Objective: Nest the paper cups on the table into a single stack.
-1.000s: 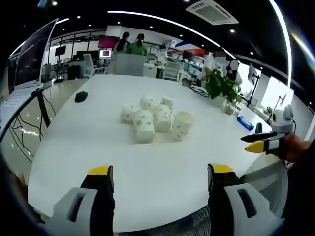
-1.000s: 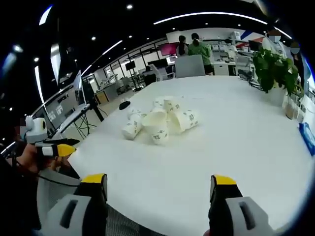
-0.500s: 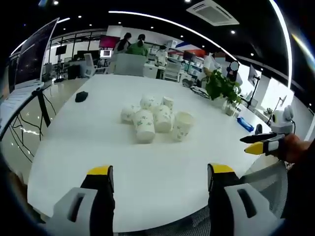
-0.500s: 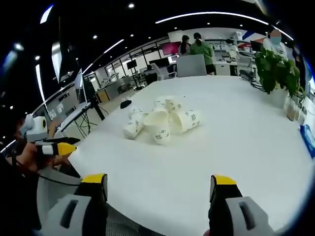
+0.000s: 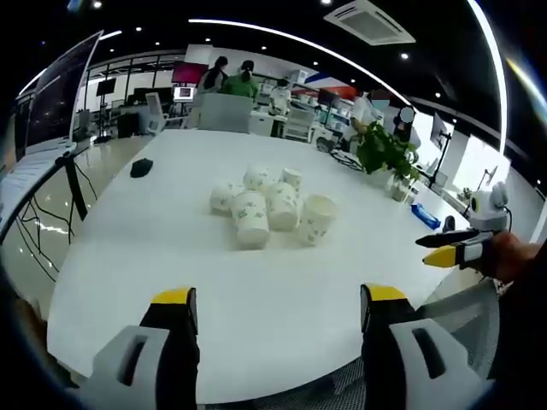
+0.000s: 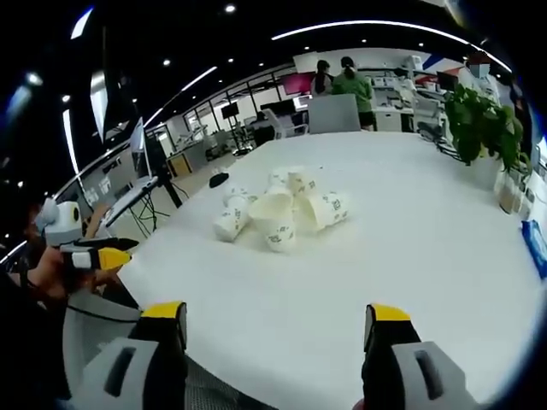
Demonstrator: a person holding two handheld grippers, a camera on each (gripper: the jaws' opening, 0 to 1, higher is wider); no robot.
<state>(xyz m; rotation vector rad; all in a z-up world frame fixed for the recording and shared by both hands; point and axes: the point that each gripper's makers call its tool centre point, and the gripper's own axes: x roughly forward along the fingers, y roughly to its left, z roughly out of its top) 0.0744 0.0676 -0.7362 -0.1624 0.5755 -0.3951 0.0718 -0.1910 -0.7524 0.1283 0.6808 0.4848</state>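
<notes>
Several white paper cups with green print (image 5: 272,205) lie on their sides in a loose cluster in the middle of a round white table (image 5: 154,256). The same cups (image 6: 282,209) appear in the right gripper view, one with its mouth facing me. My left gripper (image 5: 278,312) hovers over the near table edge, open, nothing between its yellow-tipped jaws. My right gripper (image 6: 278,320) is open too, well short of the cups. The right gripper (image 5: 451,248) enters the left gripper view from the right, held by a hand; the left gripper (image 6: 94,254) enters the right gripper view from the left.
A small black object (image 5: 141,167) lies on the far left of the table. A potted plant (image 5: 385,152) stands at the far right edge, with a blue item (image 5: 425,213) near it. A grey chair back (image 5: 224,111) and people stand behind the table.
The right gripper view has drifted slightly; the cups and the left gripper view are unchanged.
</notes>
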